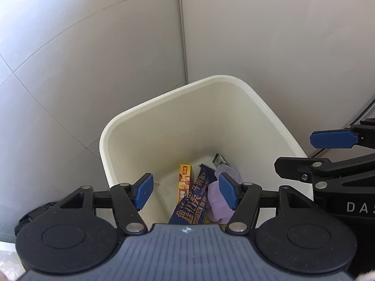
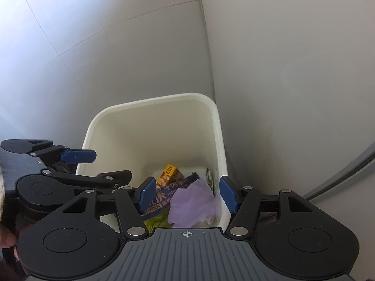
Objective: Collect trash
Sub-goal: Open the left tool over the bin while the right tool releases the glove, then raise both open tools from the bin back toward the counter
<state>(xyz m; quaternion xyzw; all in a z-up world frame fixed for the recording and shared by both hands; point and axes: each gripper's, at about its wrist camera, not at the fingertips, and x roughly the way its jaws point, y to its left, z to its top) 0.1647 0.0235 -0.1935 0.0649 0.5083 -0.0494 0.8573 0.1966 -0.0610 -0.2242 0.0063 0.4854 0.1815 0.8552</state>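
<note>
The cream rectangular plastic waste bin (image 1: 164,126) stands upright on the pale grey tiled floor (image 1: 58,89), set into a corner beside the white wall panel (image 1: 281,46). Its open mouth faces up toward both cameras.

Contents, all at the bottom of the bin:
- Dark blue printed snack wrapper (image 1: 194,201): long axis runs from the near wall toward the bin's centre, leaning against the near side.
- Yellow printed carton (image 1: 186,180): lies just left of the wrapper, long axis roughly parallel to it.
- Crumpled lilac tissue sheet (image 2: 192,206): rests against the wrapper's right side; no clear long axis.
- Green-and-white packet (image 1: 220,159): stands against the far right wall, partly hidden.
- Light green crumpled piece (image 2: 155,222): only a part shows, under the wrapper's near end.

The left gripper (image 1: 186,193) hangs above the bin mouth with its blue pads (image 1: 144,190) spread wide apart, nothing between them. The right gripper (image 2: 186,193) hangs beside it over the bin's right portion, pads likewise wide apart and gripping nothing. Each gripper appears in the other's view, close alongside.
</note>
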